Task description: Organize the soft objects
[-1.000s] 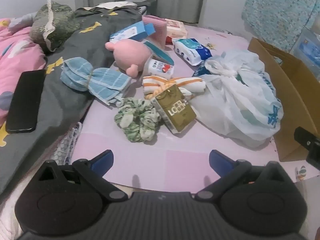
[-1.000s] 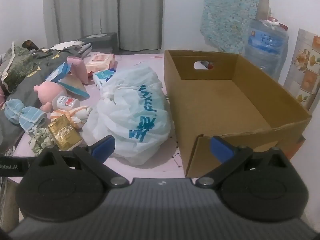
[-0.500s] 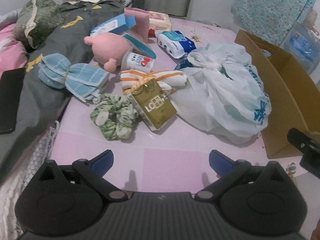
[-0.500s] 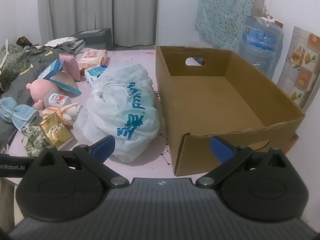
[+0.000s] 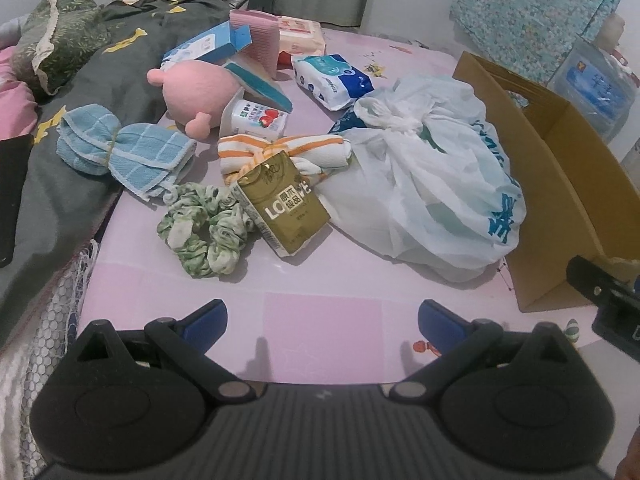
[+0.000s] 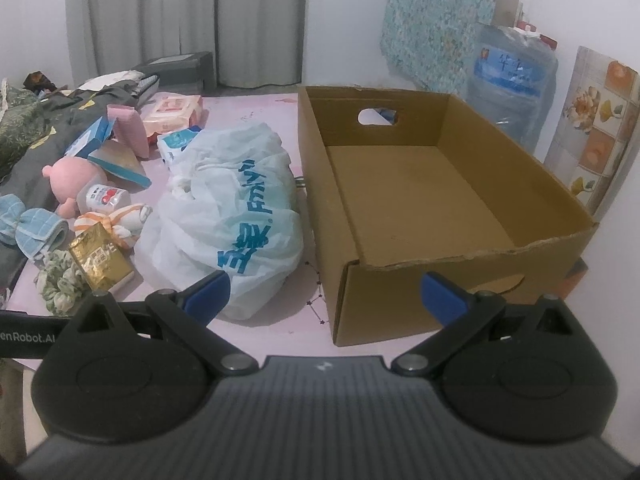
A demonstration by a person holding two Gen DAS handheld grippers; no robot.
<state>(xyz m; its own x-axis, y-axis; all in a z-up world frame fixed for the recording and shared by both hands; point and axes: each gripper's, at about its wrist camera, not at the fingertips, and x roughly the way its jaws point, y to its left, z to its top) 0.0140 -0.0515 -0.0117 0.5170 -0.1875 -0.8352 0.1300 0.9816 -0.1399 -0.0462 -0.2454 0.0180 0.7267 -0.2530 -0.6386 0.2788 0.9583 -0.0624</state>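
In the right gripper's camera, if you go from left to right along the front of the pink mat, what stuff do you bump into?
Green scrunchie → gold packet → white plastic bag → cardboard box.

Gold pack [image 5: 286,206] reads "LO" plus Chinese characters too small to make out. White plastic bag [image 6: 228,216] has blue print, partly "Fmly"-like letters and Chinese, not clearly readable. Black bar [image 6: 24,340] at the right view's left edge reads "enRobot.AI".
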